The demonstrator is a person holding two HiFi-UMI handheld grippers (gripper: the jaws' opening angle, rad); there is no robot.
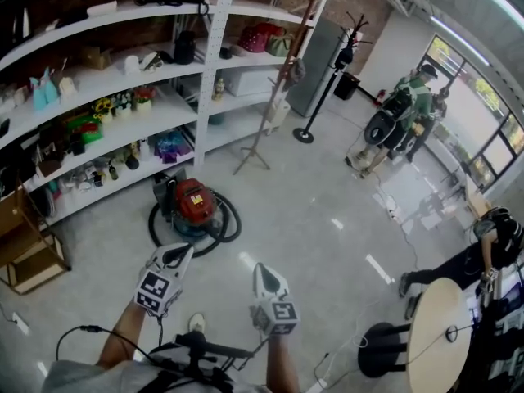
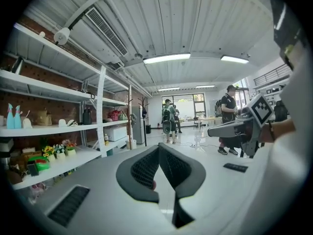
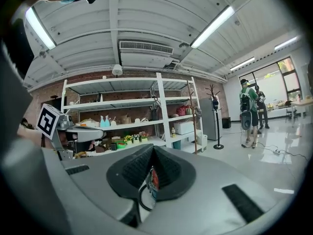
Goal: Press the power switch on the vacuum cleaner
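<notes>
The left claw point(image 1: 183, 252) is pressed together at its tips and holds nothing. It hangs in the air above the floor point(image 1: 311, 219) and touches nothing. In the left gripper view its two dark pads point(image 2: 143, 170) meet at the front. Only a tiny red bit shows low in the gap behind them. The right claw point(image 1: 259, 268) is pressed together too, with nothing in it. It hangs just beside the left one.

The vacuum point(image 1: 193, 203) sits on the floor in front of both claws, a bit nearer the left one and apart from both. Its top is red. A black hose point(image 1: 235, 223) lies in a ring around it. It stands just in front of the white shelves point(image 1: 211, 72).

In the right gripper view only a thin strip of the vacuum shows, through the gap behind that claw's tips. The switch is too small to make out in any view. The left claw covers part of the hose in the head view. The person's arms are cut off at the bottom edge there.
</notes>
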